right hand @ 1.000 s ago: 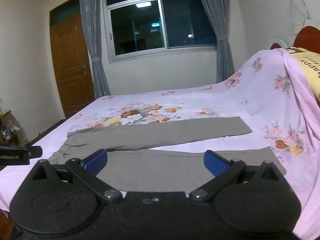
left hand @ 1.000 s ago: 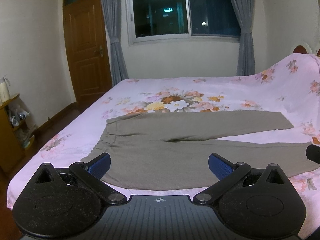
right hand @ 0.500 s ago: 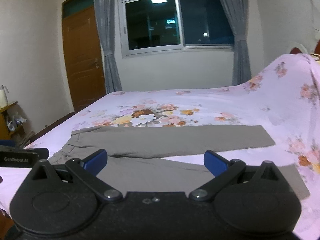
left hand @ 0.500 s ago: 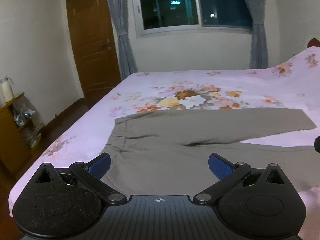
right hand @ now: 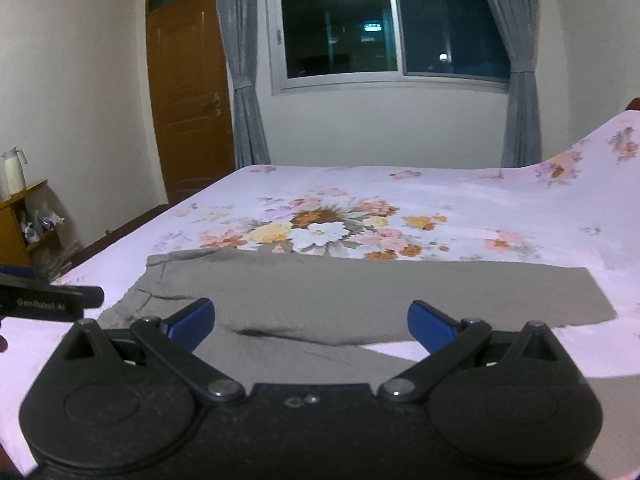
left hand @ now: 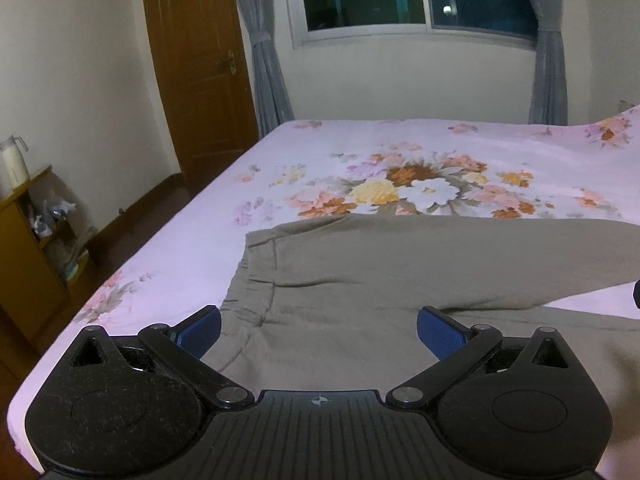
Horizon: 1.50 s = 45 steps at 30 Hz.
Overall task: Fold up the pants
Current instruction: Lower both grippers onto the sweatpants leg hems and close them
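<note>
Grey-brown pants (left hand: 392, 276) lie flat on the floral bed, waistband to the left, two legs spread to the right. My left gripper (left hand: 318, 330) is open and empty, low over the waistband and near hip. In the right wrist view the pants (right hand: 320, 292) lie ahead, with the far leg ending at the right. My right gripper (right hand: 310, 320) is open and empty over the crotch, where the legs part. The left gripper's body (right hand: 44, 300) shows at the left edge of the right wrist view.
The pink floral bedsheet (left hand: 400, 152) covers the bed and rises over the headboard at the right (right hand: 592, 152). A wooden shelf with a white jug (left hand: 24, 220) stands left of the bed. A brown door (left hand: 200, 72) and a curtained window (right hand: 392, 24) lie beyond.
Both grippers have moved left and closer to the pants. The left one now sits over the waistband, the right one over the crotch. Both jaws stay open.
</note>
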Available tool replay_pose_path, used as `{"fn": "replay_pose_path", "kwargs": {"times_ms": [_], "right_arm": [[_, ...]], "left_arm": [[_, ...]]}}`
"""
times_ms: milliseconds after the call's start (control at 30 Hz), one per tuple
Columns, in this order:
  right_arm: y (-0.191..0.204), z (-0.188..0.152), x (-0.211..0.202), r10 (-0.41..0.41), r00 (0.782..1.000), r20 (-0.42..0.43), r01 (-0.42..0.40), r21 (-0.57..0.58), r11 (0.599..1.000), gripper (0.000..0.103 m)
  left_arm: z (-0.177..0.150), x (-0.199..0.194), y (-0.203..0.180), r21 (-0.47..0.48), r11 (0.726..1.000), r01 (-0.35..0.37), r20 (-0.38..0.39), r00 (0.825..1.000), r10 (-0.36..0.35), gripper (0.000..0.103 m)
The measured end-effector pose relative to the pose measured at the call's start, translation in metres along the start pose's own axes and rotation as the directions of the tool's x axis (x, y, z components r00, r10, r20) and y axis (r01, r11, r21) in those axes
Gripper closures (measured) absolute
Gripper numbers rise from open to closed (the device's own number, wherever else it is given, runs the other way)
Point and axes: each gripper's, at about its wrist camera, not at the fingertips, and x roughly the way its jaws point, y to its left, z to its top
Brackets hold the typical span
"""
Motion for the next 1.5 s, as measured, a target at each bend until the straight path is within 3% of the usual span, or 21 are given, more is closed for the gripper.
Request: {"fn": "replay_pose_path", "kwargs": {"times_ms": [433, 933, 1300, 1500], "right_arm": [[0.030, 0.016, 0.111, 0.090, 0.993, -0.072, -0.095, -0.063, 0.994, 0.001], [0.037, 0.026, 0.240, 0.176, 0.971, -0.164, -0.195, -0.108, 0.975, 0.001], [0.039, 0.031, 0.325, 0.203, 0.955, -0.216, -0.240, -0.162, 0.957, 0.001], [0.033, 0.037, 0.369, 0.215, 0.944, -0.250, -0.258, -0.154, 0.954, 0.000]], "left_arm": [[0.022, 0.115, 0.032, -0.008, 0.998, -0.056, -0.065, 0.996, 0.055, 0.000], [0.031, 0.244, 0.068, -0.022, 0.986, -0.163, -0.171, 0.973, 0.157, 0.000], [0.029, 0.325, 0.093, -0.021, 0.990, -0.139, -0.245, 0.961, 0.130, 0.000], [0.028, 0.355, 0.107, -0.048, 0.998, -0.048, -0.240, 0.970, 0.035, 0.000]]}}
